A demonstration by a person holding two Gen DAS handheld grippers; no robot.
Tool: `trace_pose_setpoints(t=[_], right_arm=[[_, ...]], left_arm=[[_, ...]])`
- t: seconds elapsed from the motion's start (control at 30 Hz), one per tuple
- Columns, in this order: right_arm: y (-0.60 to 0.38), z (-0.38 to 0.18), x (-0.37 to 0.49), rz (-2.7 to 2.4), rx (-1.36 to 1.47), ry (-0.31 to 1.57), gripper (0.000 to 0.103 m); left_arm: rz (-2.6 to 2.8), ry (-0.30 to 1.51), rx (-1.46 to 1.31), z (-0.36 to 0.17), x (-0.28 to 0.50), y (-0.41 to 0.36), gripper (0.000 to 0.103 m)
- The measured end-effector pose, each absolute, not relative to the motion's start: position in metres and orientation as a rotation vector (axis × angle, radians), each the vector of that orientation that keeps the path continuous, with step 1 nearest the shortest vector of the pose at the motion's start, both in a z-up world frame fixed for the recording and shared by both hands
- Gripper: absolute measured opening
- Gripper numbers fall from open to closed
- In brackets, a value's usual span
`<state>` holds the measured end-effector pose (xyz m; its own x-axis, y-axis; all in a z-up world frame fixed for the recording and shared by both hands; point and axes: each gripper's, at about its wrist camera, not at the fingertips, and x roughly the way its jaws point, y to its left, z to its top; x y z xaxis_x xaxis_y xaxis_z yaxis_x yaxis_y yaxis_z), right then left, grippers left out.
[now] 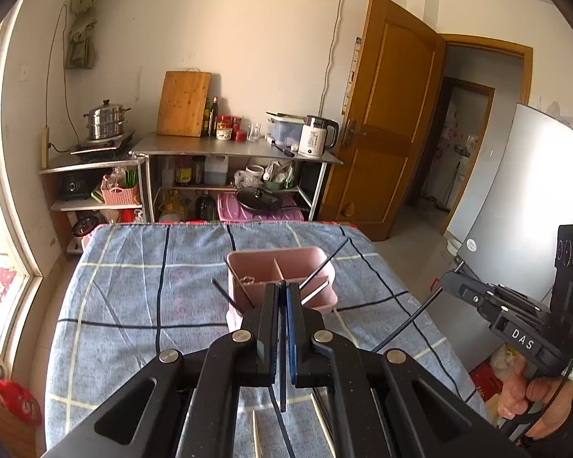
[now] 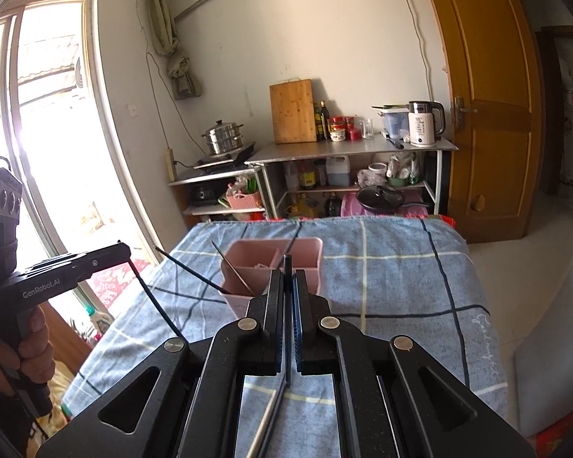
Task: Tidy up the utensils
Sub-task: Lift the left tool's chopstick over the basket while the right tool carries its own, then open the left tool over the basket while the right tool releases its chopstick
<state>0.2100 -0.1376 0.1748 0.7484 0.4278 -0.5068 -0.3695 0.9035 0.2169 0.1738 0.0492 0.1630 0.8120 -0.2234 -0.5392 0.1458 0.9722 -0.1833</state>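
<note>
Both grippers hover above the blue checked cloth [image 1: 133, 286] covering the table, each clamped tight on a dark chopstick: the left gripper [image 1: 282, 290] pinches one chopstick [image 1: 282, 343] between its pads, the right gripper [image 2: 287, 278] another chopstick [image 2: 287, 305]. The pink divided utensil holder [image 2: 305, 255] stands toward the table's far edge, just ahead of both. Two thin dark sticks [image 2: 237, 271], probably chopsticks, lean in its left compartment.
</note>
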Motion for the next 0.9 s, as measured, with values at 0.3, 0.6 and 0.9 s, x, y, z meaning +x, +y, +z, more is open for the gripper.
trace_pose_setpoints(t=[0.3,0.6,0.9], right_arm=[[-0.115,0.208,0.229,0.476,0.139,0.495,0.004],[-0.100,0.224,0.255,0.481,0.178,0.437,0.004],[-0.090,0.194,0.281,0.452,0.170,0.490,0.004]], left_arm=[[-0.178,0.518,-0.169,0.207,0.197,0.064,0.003],[-0.153,0.450,-0.202,0.236,0.229,0.084,0.003],[-0.138,0.524,-0.209,0.195,0.265,0.085,0.003]])
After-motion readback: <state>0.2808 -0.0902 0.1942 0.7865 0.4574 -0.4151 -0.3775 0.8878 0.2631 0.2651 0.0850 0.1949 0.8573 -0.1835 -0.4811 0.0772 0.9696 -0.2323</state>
